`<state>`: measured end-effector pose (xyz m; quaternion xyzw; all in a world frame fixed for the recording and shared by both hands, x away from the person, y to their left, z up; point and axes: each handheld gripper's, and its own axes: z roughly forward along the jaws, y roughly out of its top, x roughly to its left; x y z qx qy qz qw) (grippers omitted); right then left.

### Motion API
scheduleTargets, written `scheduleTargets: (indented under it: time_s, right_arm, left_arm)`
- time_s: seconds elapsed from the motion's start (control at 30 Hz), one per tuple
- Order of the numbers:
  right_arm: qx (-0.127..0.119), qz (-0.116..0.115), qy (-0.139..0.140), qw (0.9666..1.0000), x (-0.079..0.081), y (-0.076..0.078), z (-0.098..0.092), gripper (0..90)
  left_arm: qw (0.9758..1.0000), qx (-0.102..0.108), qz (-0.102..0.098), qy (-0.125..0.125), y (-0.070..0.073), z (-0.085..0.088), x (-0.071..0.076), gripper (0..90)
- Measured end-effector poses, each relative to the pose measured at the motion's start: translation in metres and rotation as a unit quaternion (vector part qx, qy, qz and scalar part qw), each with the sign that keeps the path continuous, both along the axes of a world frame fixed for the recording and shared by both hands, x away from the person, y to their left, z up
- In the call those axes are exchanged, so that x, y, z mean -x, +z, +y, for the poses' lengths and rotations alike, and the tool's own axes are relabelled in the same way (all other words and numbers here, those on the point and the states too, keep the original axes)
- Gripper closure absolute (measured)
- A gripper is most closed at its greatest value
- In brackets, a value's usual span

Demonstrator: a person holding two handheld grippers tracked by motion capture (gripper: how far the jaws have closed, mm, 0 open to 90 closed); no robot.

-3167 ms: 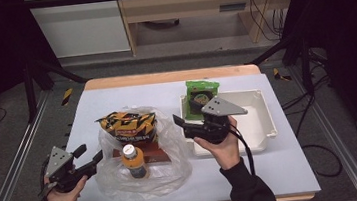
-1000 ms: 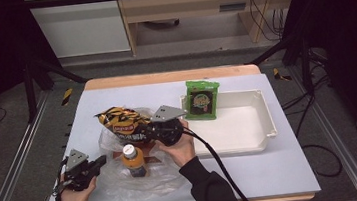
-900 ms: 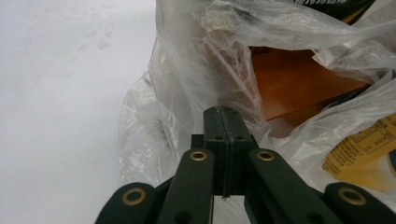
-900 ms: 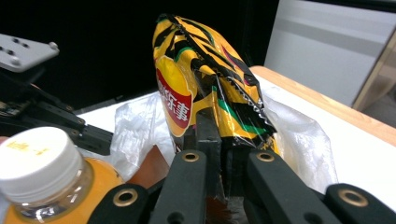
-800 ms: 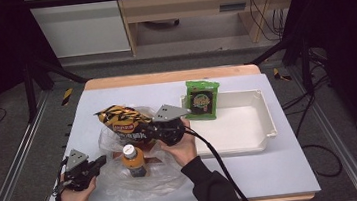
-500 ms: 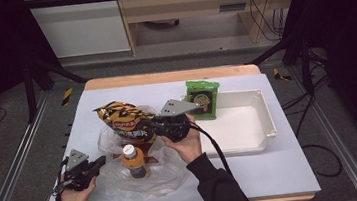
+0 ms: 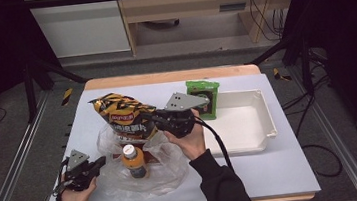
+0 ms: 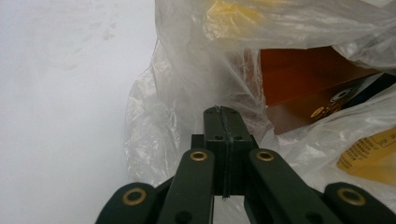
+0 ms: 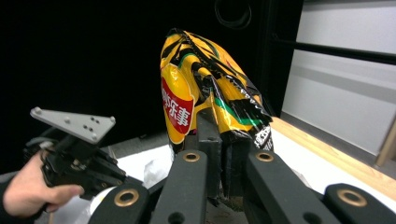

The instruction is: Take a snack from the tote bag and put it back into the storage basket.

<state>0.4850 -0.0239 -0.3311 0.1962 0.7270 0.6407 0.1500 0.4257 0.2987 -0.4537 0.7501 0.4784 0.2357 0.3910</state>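
Note:
A yellow-and-black chip bag (image 7: 123, 119) hangs upright above the clear plastic bag (image 7: 139, 177), lifted off the table. My right gripper (image 7: 152, 118) is shut on its lower right edge; in the right gripper view the chip bag (image 9: 205, 88) rises from between the shut jaws of that gripper (image 9: 222, 140). An orange-capped bottle (image 7: 133, 160) stands in the plastic bag beside a brown box (image 7: 161, 153). My left gripper (image 7: 98, 163) is low at the bag's left edge. In the left gripper view it (image 8: 223, 122) is shut on the thin clear film (image 8: 187, 93), with the brown box (image 8: 308, 88) beyond.
A white tray (image 7: 242, 124) lies on the right half of the table, with a green packet (image 7: 204, 98) leaning at its back left corner. The white tabletop (image 7: 274, 171) ends in a wooden edge at the far side.
My right gripper has risen with the chip bag and drawn it up out of the plastic bag, so it now hangs upright. The left gripper has kept still on the film.

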Motion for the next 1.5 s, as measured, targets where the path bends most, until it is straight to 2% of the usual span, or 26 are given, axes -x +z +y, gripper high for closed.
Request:
scheduleTargets:
  time_s: [0.1, 0.4, 0.77, 0.97, 1.23, 1.5]
  right_arm:
    - [-0.01, -0.003, 0.01, 0.9999, 0.0, 0.006, 0.002, 88.6]
    - [-0.018, -0.005, 0.02, 0.9996, 0.002, 0.017, 0.018, 88.7]
    - [-0.04, -0.019, 0.028, 0.9986, 0.007, 0.047, 0.028, 88.8]
    - [-0.044, -0.028, 0.032, 0.9981, 0.011, 0.06, 0.032, 88.8]
    - [-0.055, -0.041, 0.033, 0.9971, 0.015, 0.074, 0.028, 88.7]
    - [-0.067, -0.05, 0.017, 0.9964, 0.016, 0.089, 0.011, 88.8]
  left_arm:
    - [1.0, 0.001, -0.003, -0.003, 0.0, -0.001, 0.001, 90.0]
    - [0.9999, 0.0, -0.009, -0.006, 0.001, -0.003, 0.002, 90.0]
    - [0.9999, -0.001, -0.007, -0.008, 0.0, -0.003, 0.001, 90.0]
    - [0.9999, 0.0, -0.009, -0.006, 0.0, -0.003, 0.002, 90.0]
    - [0.9999, -0.001, -0.011, -0.006, 0.0, -0.003, 0.002, 90.0]
    - [0.9999, 0.0, -0.009, -0.006, 0.001, -0.002, 0.002, 90.0]
